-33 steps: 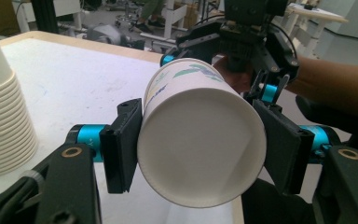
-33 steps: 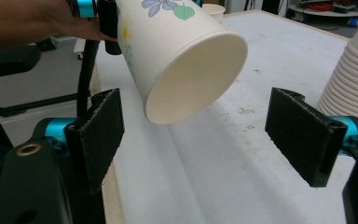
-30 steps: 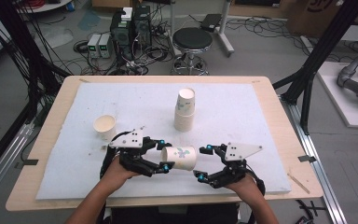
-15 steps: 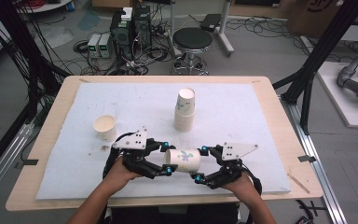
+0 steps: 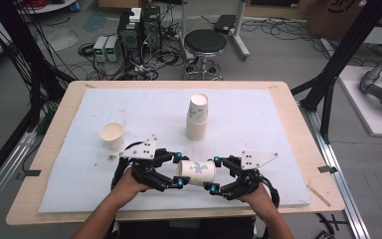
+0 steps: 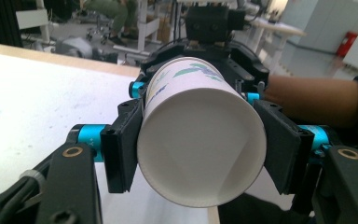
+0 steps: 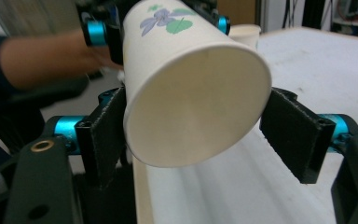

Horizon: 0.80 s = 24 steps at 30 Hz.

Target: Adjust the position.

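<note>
Open cup (image 5: 112, 136) left; cup stack (image 5: 197, 117) centre of white mat (image 5: 258, 119); stool (image 5: 205, 42) beyond.

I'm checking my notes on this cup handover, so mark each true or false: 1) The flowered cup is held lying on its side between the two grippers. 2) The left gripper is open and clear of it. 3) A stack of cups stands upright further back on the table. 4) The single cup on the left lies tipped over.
1) True: the flowered cup lies level between both grippers.
2) False: the left gripper is shut on its open end. The right gripper, whose jaws have just been closing, has one pad touching and the other apart.
3) True: the stack of cups stands upright.
4) False: the single cup stands upright.
</note>
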Tool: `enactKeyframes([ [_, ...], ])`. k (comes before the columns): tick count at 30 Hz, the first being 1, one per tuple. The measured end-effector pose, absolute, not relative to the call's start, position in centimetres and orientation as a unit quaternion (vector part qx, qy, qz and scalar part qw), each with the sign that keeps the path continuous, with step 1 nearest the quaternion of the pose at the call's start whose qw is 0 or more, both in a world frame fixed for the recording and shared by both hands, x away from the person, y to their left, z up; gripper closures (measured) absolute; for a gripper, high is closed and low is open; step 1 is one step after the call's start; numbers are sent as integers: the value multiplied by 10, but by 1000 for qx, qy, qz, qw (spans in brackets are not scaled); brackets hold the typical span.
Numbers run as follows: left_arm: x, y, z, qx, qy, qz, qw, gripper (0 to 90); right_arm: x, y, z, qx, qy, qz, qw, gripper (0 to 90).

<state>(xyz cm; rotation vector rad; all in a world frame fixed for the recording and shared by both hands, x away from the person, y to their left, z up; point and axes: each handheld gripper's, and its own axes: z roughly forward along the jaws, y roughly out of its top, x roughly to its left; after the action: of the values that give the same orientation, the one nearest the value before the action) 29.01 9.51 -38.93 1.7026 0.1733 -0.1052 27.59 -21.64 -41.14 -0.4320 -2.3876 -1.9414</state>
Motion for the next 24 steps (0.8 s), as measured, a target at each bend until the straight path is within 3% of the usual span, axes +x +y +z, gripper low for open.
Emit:
enactKeyframes([
  [7,291,95,-392,750,85,-49,654,353,276,-220,-410,-137,-762,-632,21,301],
  [15,288,91,-391,772,111,-28,625,144,277,-222,-408,-135,-766,-628,19,316],
  [24,288,101,-387,786,129,-1,604,144,275,-226,-400,-151,-788,-597,-13,314],
])
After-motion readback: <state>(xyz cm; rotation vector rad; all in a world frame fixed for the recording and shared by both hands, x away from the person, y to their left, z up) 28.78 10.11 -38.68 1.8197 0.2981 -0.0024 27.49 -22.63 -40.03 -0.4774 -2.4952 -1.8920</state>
